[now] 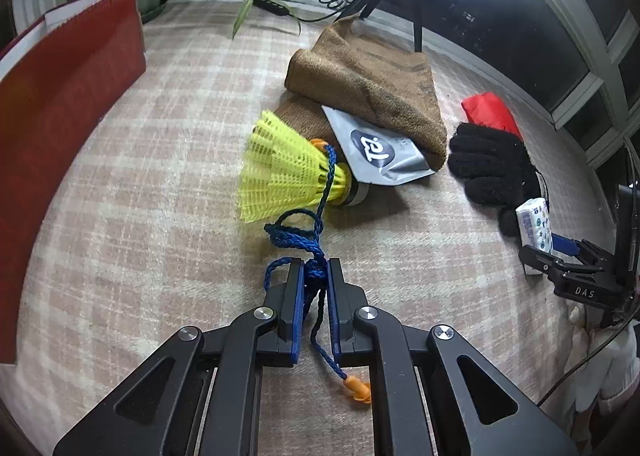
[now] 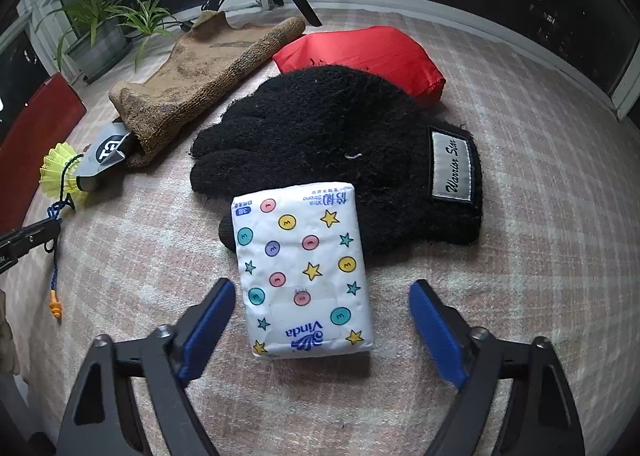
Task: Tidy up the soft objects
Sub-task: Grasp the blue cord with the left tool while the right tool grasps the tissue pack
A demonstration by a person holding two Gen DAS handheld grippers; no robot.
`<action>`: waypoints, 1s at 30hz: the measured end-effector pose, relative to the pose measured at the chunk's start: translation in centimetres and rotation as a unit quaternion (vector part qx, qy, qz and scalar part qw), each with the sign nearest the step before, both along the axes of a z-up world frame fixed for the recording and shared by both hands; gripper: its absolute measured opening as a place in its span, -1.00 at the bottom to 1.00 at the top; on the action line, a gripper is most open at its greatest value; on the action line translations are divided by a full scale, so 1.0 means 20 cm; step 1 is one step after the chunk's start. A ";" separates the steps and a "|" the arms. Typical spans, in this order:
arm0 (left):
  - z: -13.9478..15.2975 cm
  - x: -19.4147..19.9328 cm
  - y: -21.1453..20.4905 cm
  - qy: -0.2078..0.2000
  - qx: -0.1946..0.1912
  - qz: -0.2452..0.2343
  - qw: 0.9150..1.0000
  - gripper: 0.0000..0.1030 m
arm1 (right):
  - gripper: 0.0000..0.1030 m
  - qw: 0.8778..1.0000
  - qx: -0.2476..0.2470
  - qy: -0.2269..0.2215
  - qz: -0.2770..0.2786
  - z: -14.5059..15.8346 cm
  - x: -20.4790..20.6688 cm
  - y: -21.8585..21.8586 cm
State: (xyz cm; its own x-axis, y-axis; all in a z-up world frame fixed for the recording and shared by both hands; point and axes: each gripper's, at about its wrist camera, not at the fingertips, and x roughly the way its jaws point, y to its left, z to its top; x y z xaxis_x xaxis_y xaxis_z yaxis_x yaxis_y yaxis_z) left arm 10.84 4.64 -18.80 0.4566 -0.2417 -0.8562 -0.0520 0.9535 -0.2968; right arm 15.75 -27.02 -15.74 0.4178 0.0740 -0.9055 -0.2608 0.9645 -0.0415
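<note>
While the left gripper (image 1: 314,272) is clenched on a knot of blue cord (image 1: 308,244), the right gripper (image 2: 322,292) stands released, its blue pads either side of a white tissue pack (image 2: 302,272) without touching it. Only the left wrist view shows the clamp itself: the cord passes between the pads, one orange earplug (image 1: 357,390) trailing below, the other end looped over a yellow shuttlecock (image 1: 286,167). From the right wrist view that gripper appears only at the left edge, with the cord hanging from its tip. This view alone shows the tissue pack lying partly on a black knit glove (image 2: 340,143), and the whole red pouch (image 2: 368,55) behind it. Both views show a brown cloth (image 1: 372,83) covering a silver packet (image 1: 378,153) on the checked tablecloth (image 1: 160,195)
</note>
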 end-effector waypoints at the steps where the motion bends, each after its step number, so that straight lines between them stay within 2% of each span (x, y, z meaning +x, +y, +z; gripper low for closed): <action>1: 0.00 0.00 0.00 0.001 -0.002 0.001 1.000 -0.82 | 0.33 1.000 0.000 0.000 0.000 0.00 0.00 0.00; 7: 0.05 -0.04 0.01 -0.018 -0.015 0.004 1.000 -0.84 | 0.02 1.000 -0.002 0.006 0.003 0.00 -0.02 -0.01; 11: 0.07 -0.03 0.00 -0.038 -0.004 0.003 0.999 -0.85 | 0.00 1.000 -0.002 0.005 0.002 0.00 -0.02 -0.01; 16: 0.07 -0.01 0.01 -0.047 -0.021 0.009 0.999 -0.85 | -0.01 1.000 -0.001 0.005 0.002 0.01 -0.02 -0.01; 21: 0.20 0.01 0.02 -0.096 -0.014 0.015 0.995 -0.85 | -0.02 1.000 0.006 0.004 -0.007 0.01 -0.03 -0.02; 30: 0.34 0.17 0.01 -0.137 -0.026 0.020 0.990 -0.85 | -0.03 1.000 0.005 -0.003 -0.006 0.02 -0.03 -0.02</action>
